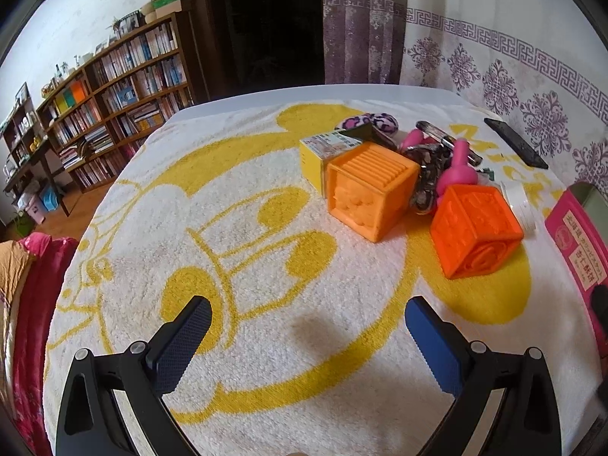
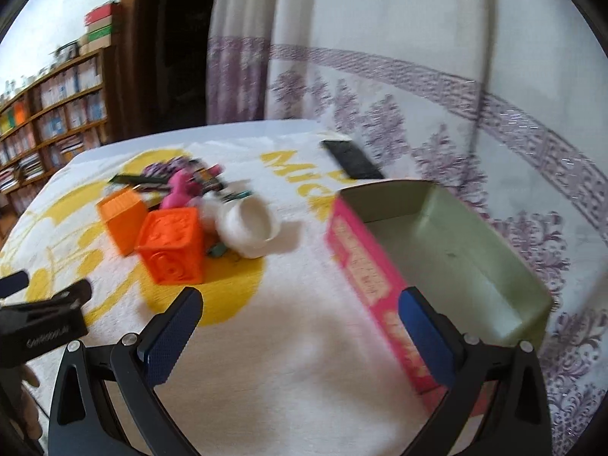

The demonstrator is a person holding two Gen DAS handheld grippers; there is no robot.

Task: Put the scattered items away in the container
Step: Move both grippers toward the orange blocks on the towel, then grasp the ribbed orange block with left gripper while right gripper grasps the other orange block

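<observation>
- the table is covered with a soft white and yellow towel (image 1: 266,266), and the items are in one tight heap on the far side.
- your left gripper (image 1: 307,345) and right gripper (image 2: 300,334) are both wide open and hold nothing.
- the dark orange cube (image 2: 173,247) is nearest; the white cup (image 2: 249,230) touches the heap, so a wide grab may knock it over.
- the pink box (image 2: 380,285) at the right is empty and light; you may push it away.

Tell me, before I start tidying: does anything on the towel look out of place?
The toys sit jumbled: orange cube tilted on an edge, white cup on its side. The pink box is empty.
</observation>
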